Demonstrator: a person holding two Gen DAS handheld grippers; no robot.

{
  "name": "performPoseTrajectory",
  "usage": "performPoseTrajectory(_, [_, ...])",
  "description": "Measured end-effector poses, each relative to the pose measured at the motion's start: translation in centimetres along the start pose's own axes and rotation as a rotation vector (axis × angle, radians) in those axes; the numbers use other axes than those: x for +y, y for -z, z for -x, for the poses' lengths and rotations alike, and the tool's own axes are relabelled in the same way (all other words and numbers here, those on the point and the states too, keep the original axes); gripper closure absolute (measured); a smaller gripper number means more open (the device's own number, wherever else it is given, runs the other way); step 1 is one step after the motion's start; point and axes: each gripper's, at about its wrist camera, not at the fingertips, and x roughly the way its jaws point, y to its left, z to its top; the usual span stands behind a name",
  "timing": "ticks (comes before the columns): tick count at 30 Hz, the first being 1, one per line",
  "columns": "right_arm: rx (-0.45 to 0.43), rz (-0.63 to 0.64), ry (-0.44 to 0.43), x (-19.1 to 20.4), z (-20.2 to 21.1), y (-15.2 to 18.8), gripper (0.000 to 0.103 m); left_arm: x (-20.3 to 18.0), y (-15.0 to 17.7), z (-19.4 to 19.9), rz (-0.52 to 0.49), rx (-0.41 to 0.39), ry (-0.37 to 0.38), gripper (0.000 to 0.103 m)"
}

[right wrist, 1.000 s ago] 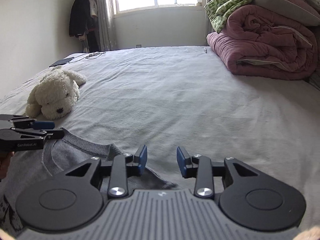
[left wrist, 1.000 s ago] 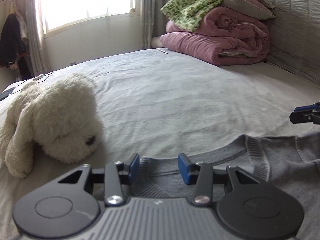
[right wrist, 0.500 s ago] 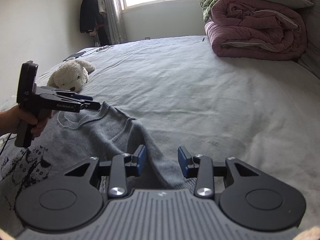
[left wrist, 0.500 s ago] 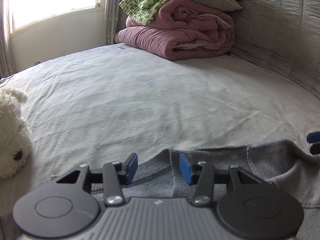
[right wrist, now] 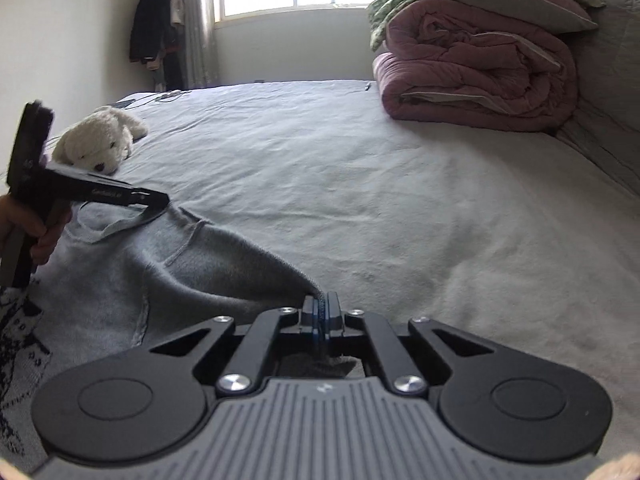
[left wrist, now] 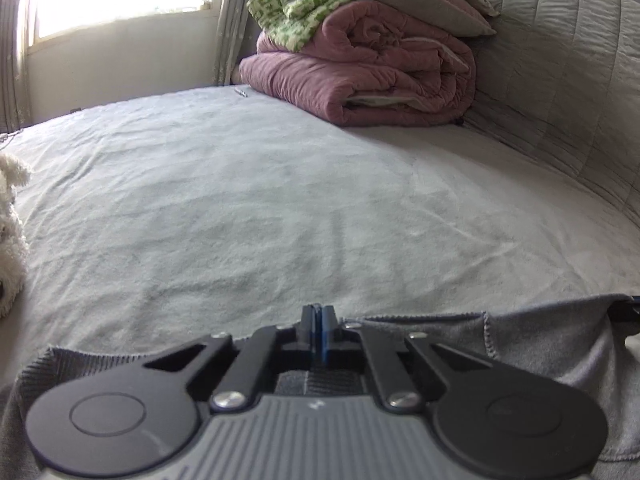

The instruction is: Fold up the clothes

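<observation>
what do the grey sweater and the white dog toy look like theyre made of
Grey sweater: looks like soft knit, probably cotton or wool blend; matte, with a ribbed neckband and visible seams, and it drapes limply. White dog toy: looks like plush, likely synthetic; shaggy, fluffy pile.

plush dog [left wrist: 10, 236] cut by left edge | sweater [right wrist: 120, 280] hem offscreen (patterned part too)

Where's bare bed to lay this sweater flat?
Free: the sheet between the plush dog, pink quilt stack and headboard. Crowded: the near edge, where the grey sweater hangs from both shut grippers.
</observation>
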Motion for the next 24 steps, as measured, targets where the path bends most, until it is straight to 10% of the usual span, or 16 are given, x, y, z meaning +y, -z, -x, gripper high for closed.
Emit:
performPoseTrajectory(4, [0.033,-0.003,0.060,-0.4,-1.7,-0.4,0.101,-0.2,-0.2,0.1,0.029,-0.079,-0.053,0.101])
performPoseTrajectory(13, [0.071,-0.107,0.115,-1.5,-6.1,-0.2,0.100,-1.8,0.3,-2.9,-0.063,0.016,-0.155,0.100])
performPoseTrajectory(18, [0.057,-0.189,0.123,-1.9,-4.3,-0.5,0.049,-2.4,-0.1,-1.2,-0.034,0.027,-0.191,0.074])
performPoseTrajectory(20, [0.062,-0.236,0.123,-2.1,-3.0,-0.5,0.047,-2.4,-0.1,0.3,-0.003,0.028,-0.182,0.053])
performPoseTrajectory(24, [0.083,-0.346,0.086,-2.0,-0.9,0.5,0.047,-2.6,0.3,3.6,0.014,0.039,-0.180,0.052])
